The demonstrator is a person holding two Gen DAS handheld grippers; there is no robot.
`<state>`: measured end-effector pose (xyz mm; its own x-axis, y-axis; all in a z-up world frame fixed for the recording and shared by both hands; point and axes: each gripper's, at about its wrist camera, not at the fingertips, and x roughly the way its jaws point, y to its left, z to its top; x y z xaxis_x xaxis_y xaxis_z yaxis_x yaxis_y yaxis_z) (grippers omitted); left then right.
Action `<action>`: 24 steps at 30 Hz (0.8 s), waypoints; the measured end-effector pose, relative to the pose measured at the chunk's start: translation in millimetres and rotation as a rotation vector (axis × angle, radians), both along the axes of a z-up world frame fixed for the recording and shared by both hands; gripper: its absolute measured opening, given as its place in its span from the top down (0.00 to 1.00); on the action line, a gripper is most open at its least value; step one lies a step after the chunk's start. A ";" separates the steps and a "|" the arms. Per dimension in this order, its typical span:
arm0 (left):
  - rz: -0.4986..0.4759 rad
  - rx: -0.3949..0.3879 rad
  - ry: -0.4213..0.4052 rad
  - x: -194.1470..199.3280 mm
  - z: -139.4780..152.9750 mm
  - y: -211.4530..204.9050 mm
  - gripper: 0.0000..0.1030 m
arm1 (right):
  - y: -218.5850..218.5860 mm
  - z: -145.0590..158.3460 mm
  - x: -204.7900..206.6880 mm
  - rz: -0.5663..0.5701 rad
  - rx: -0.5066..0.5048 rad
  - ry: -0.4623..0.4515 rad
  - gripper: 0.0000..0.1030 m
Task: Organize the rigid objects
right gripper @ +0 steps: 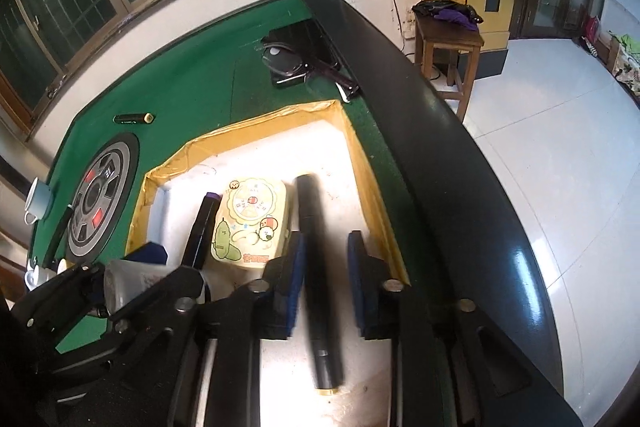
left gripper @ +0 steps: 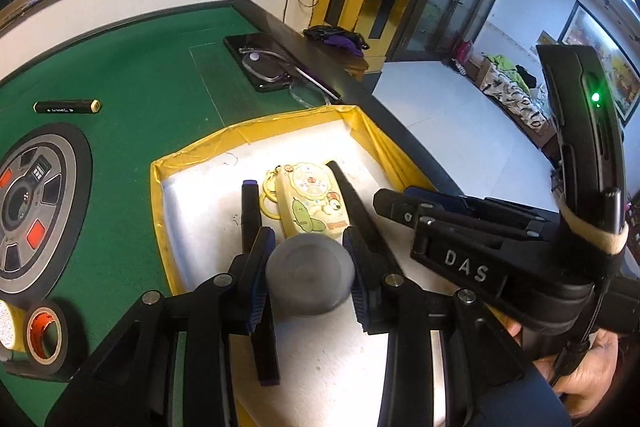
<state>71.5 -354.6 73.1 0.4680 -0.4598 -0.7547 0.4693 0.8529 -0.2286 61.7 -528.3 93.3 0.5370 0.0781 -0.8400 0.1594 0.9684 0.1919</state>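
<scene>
Over the yellow-rimmed tray (left gripper: 158, 171) on the green table (left gripper: 152, 79), the left gripper (left gripper: 308, 267) clamps a grey cylindrical container (left gripper: 310, 281) between its blue pads. The right gripper (right gripper: 326, 283) stands slightly parted; a black marker (right gripper: 316, 267) lies loose between its jaws on the tray floor, beside a yellow cartoon case (right gripper: 250, 219) and another dark marker (right gripper: 202, 223).

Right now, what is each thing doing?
Left gripper: jaws shut on grey cylinder, over the tray.
Right gripper: jaws open, black marker lying loose between them.
Yellow cartoon case: lying flat in tray.
Purple-capped marker: lying in tray.
Marker on green table: lying outside tray.
Tape rolls: on the table.
</scene>
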 end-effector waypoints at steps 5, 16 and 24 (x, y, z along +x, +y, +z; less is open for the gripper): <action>0.002 -0.030 -0.116 -24.2 26.5 19.3 0.69 | -0.9 20.5 -21.3 -0.031 0.012 -0.085 0.73; 0.037 -0.047 -0.332 -72.8 71.2 113.9 0.68 | 77.6 54.7 -80.2 0.064 0.142 -0.297 0.67; 0.233 -0.027 -0.377 -67.0 65.8 227.2 0.68 | 158.6 51.1 -57.2 0.234 0.124 -0.228 0.67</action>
<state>4.5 -127.4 138.9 0.8017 -0.3264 -0.5008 0.3196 0.9420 -0.1023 4.5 -369.7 144.5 0.6651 0.3151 -0.6770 -0.1245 0.9407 0.3155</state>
